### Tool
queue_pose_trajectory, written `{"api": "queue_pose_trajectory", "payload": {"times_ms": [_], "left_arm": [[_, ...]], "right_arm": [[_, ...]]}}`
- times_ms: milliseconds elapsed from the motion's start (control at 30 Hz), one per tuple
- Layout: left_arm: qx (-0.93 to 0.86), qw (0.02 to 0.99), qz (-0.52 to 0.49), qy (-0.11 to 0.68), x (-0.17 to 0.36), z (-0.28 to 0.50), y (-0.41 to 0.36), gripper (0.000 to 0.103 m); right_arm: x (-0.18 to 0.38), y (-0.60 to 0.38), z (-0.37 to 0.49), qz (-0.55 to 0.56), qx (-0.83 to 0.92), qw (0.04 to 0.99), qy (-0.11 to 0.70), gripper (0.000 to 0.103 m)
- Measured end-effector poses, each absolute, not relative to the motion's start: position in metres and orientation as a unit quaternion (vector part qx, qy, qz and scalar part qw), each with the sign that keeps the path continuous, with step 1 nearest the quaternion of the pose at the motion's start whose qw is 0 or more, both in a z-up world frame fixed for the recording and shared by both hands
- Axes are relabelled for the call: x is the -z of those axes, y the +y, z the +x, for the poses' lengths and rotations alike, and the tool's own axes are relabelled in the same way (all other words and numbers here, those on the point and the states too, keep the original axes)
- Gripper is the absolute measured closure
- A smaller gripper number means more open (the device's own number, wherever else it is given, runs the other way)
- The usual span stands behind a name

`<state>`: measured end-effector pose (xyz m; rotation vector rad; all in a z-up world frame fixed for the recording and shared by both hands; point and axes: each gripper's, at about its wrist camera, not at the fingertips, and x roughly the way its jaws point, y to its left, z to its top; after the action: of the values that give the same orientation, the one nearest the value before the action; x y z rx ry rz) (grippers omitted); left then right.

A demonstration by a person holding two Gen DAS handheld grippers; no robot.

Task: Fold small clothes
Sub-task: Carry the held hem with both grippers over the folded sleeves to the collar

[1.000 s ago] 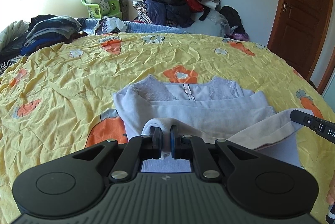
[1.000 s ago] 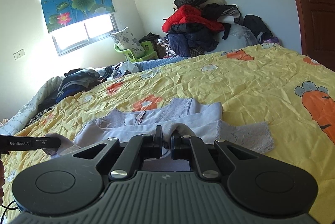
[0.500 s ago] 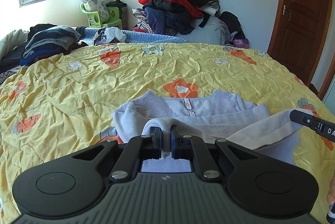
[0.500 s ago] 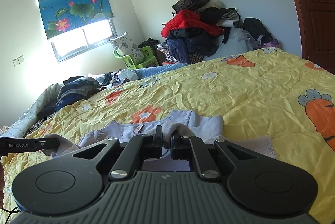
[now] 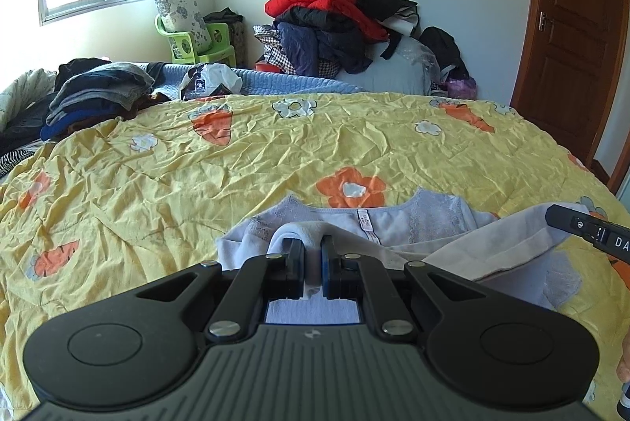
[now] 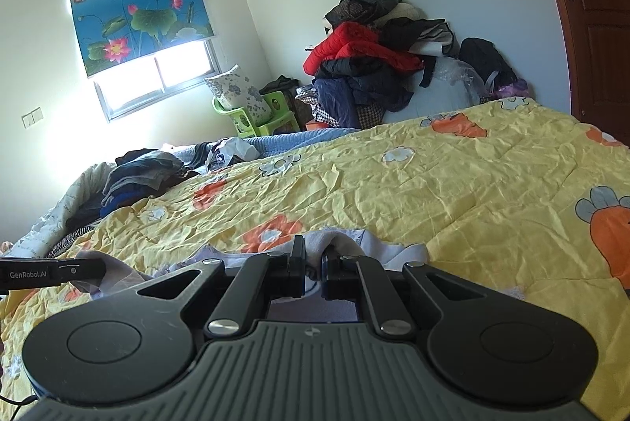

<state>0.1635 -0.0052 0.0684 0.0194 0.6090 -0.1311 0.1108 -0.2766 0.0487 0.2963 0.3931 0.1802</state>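
Pinching garment (image 5: 425, 224) hem (both sides lifted), open quilt (image 5: 275, 153) beyond

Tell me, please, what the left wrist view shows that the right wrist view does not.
Only the left wrist view shows the lilac garment's neckline with its label, and the right gripper's finger entering from the side. Only the right wrist view shows the whole lotus blind, the wall switch and the left gripper's finger. Both show a gripper shut on the garment's hem, left gripper and right gripper, the yellow bedspread and the clothes pile.
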Motion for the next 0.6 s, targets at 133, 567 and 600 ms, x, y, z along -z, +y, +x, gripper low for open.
{"api": "queue_pose_trajectory", "payload": {"times_ms": [133,567,600], "left_arm": [[0.061,0.949,0.014,0.308,-0.065,0.174,-0.005,0.095],[0.051,0.945,0.031,0.320,-0.055,0.205,-0.008,0.095],[0.050,0.945,0.031,0.321,-0.054,0.207,-0.008,0.095]], "right_arm": [[-0.045,-0.276,0.120,0.148,-0.088,0.965,0.198,0.093],[-0.037,-0.275,0.154,0.147,-0.084,0.962,0.214,0.093],[-0.037,-0.275,0.156,0.147,-0.084,0.962,0.214,0.093]]}}
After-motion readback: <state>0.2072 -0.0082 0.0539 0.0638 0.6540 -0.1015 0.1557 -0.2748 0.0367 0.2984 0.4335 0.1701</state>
